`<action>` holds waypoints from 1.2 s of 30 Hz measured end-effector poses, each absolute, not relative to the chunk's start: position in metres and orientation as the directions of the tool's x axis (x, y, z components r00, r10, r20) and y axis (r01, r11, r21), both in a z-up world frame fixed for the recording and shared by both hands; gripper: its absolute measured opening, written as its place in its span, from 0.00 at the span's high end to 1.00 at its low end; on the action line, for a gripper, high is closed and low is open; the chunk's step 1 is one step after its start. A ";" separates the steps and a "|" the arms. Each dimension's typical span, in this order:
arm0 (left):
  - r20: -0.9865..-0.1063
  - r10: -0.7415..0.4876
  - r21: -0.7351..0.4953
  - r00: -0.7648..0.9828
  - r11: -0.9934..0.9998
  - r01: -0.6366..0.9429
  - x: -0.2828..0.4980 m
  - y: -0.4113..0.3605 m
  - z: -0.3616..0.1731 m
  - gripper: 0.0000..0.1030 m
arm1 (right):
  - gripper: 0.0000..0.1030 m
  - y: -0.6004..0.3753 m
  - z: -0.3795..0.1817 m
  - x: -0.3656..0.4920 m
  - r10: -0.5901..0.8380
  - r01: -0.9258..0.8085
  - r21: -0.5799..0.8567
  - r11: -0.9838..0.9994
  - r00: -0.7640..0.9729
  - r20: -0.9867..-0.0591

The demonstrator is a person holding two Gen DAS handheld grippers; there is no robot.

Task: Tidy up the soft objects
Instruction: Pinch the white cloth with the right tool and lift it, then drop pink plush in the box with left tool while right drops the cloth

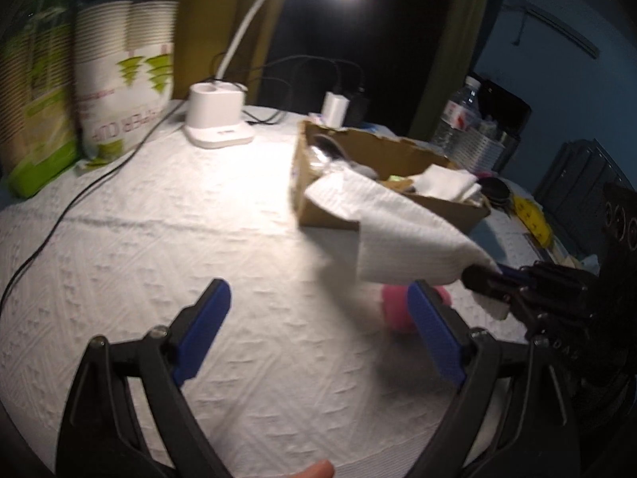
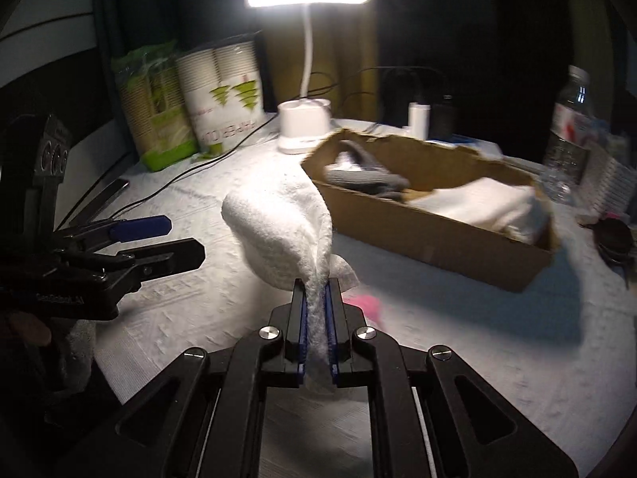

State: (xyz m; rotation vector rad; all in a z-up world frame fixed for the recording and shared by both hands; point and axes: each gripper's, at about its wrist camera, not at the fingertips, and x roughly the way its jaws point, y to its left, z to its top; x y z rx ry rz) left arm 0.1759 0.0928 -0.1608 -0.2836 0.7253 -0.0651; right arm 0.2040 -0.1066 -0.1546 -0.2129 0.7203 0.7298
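- Left wrist view: our left gripper sits at the bottom of the frame, jaws spread wide w/ nothing between them, over the white tablecloth.
- Same view, right of centre: the white cloth hangs in the air, pinched at its lower right corner by our right gripper; its far end droops across the front of the cardboard box.
- A pink soft item lies on the tablecloth just behind the left gripper's right finger, partly hidden by it, so we can't tell what it is.
- Box already holds folded white fabric and other bits, too blurred to name.
- Right wrist view: right gripper at bottom centre is clamped tight on the white cloth, which balloons up and left from the pads.
- Cardboard box is at centre right, near the cloth but not touching; grey items and white fabric lie inside.
- Pink soft item peeks out just right of the jaws; left gripper is at mid left, apart.
- Our read: partway done. Some things are boxed; the cloth is not yet in, and the pink one is left on the table.
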 end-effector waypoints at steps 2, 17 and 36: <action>-0.651 -0.179 -0.277 0.737 0.961 -0.011 0.183 0.078 -0.162 0.11 | 0.91 -0.128 -0.153 0.208 0.512 -0.644 0.060 0.763 0.544 -0.665; -0.719 -0.266 -0.237 0.642 0.962 0.134 0.226 -0.005 -0.191 0.11 | 0.91 -0.247 -0.186 0.224 0.298 -0.479 -0.017 0.878 0.573 -0.763; -0.772 -0.219 -0.192 0.597 0.975 0.111 0.254 0.004 -0.207 0.51 | 0.75 -0.227 -0.173 0.311 0.328 -0.340 0.134 0.931 0.613 -0.718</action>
